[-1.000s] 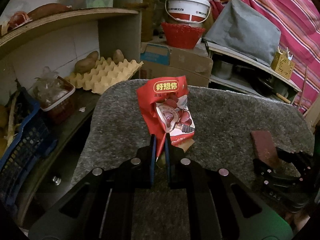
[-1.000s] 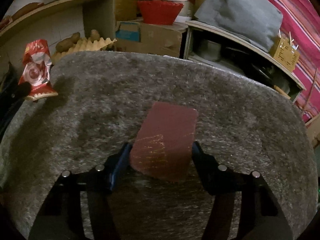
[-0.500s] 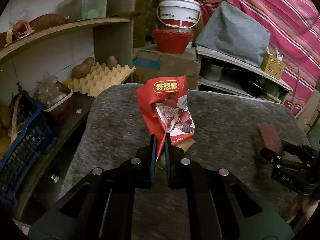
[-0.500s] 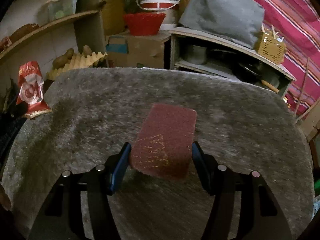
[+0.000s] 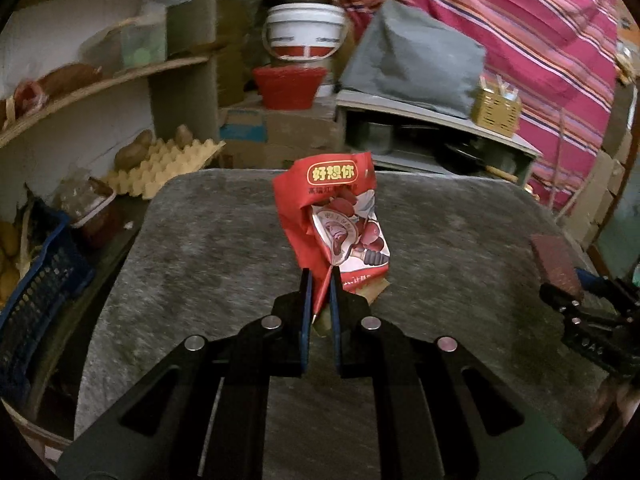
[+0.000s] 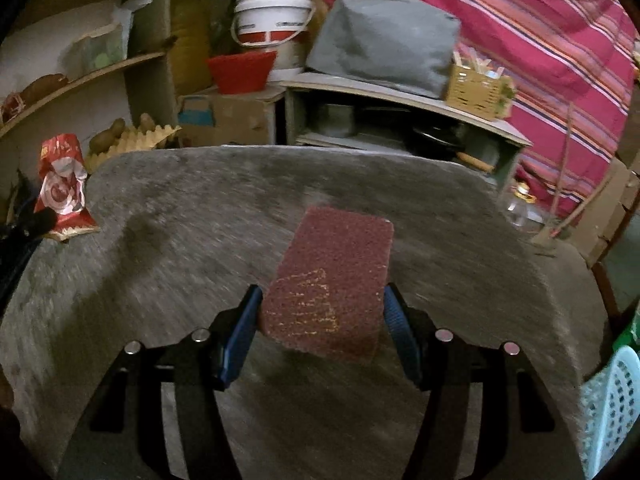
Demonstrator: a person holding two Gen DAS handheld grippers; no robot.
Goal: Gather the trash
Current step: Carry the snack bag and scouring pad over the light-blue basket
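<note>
Trash is already in both grippers, held above the grey felt-covered table (image 6: 460, 208) rather than lying on it. The left gripper (image 5: 319, 280) has its jaws pinched nearly together on the lower corner of a red snack wrapper (image 5: 336, 216), which stands upright with its long axis rising away from the fingers, over the middle of the table toward its far edge. The right gripper (image 6: 322, 312) is spread wide around a dark red scouring pad (image 6: 332, 280), clamping it across its short sides so the long axis points straight ahead along the fingers, over the table's right half. A pale blue perforated basket (image 6: 612, 400) shows just past the table's near right corner, low and to the right of the right gripper. If that is the bin, the right gripper is much nearer; the left one would have to cross the whole table.
</note>
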